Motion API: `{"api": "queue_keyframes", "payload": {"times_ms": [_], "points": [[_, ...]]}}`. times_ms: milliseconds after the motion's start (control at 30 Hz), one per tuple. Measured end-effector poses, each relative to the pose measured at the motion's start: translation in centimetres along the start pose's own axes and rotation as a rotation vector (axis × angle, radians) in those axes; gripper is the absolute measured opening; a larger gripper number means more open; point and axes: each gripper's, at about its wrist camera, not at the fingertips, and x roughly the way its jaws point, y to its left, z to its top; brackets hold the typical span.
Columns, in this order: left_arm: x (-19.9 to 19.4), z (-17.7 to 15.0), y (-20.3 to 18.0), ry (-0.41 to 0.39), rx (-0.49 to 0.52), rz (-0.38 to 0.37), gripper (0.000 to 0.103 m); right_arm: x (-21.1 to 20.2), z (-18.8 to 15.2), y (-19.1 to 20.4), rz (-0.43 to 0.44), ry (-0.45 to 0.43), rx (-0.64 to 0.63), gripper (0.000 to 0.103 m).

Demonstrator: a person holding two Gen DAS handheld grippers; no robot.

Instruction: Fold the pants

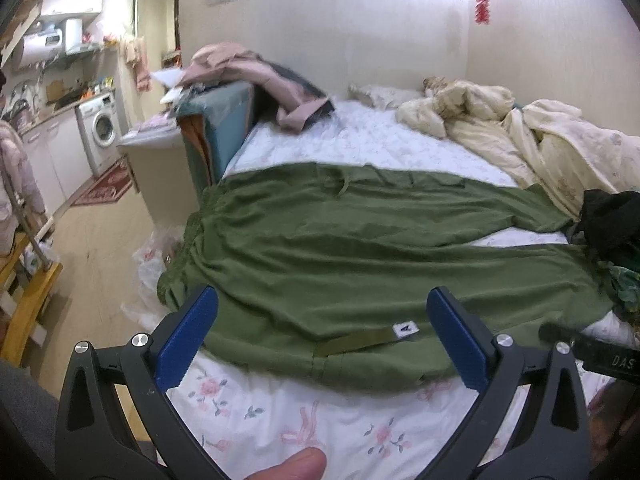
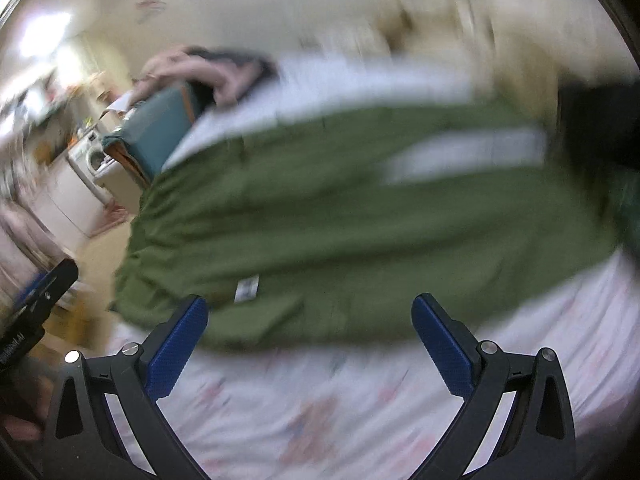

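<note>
The green pants (image 1: 360,248) lie spread flat across the bed (image 1: 320,420), waistband toward the bed's left edge, where the cloth hangs a little over the side, and the two legs running off to the right with a strip of sheet showing between them. A drawstring (image 1: 344,186) lies on the far side of the waist, and a small white tag (image 1: 403,328) sits at the end of a darker green strap on the near leg. The left gripper (image 1: 322,316) hovers just over the near edge of the pants, its blue fingers (image 1: 188,338) spread wide apart with nothing between them; a thumb (image 1: 296,465) shows at the bottom of that view. The right gripper (image 2: 310,320) hangs over the same near edge, fingers (image 2: 178,346) likewise wide apart and empty, though its view is badly smeared by motion. The sheet is white with pink flowers. At the right end of the bed lies a heap of dark clothes (image 1: 612,220), and behind it a rumpled cream quilt (image 1: 520,136). A pink garment (image 1: 256,76) is draped over the teal headboard (image 1: 224,120) on the far left, and beyond that a washing machine (image 1: 102,128) stands under a kitchen bench.
</note>
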Motion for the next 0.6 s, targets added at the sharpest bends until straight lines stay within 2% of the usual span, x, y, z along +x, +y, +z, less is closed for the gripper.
{"api": "queue_keyframes", "payload": {"times_ms": [100, 200, 267, 400, 533, 600], "points": [[0.7, 0.1, 0.5, 0.045, -0.027, -0.011, 0.103, 3.5, -1.3, -5.3, 0.017, 0.149, 0.245, 0.103], [1.0, 0.0, 0.8, 0.084, -0.041, -0.025, 0.103, 5.0, -1.4, -10.0, -0.003, 0.173, 0.426, 0.102], [1.2, 0.1, 0.7, 0.092, -0.049, -0.027, 0.103, 5.1, -0.8, -12.1, -0.025, 0.149, 0.481, 0.098], [1.6, 0.4, 1.2, 0.099, -0.063, -0.022, 0.103, 3.8, 1.9, -17.4, -0.051, 0.02, 0.614, 0.091], [2.8, 0.5, 2.3, 0.127, -0.084, 0.02, 0.103, 2.3, 4.5, -21.8, -0.047, -0.068, 0.733, 0.091], [3.5, 0.3, 3.1, 0.144, -0.099, 0.039, 0.103, 1.3, 5.5, -23.1, -0.085, -0.106, 0.739, 0.091]]}}
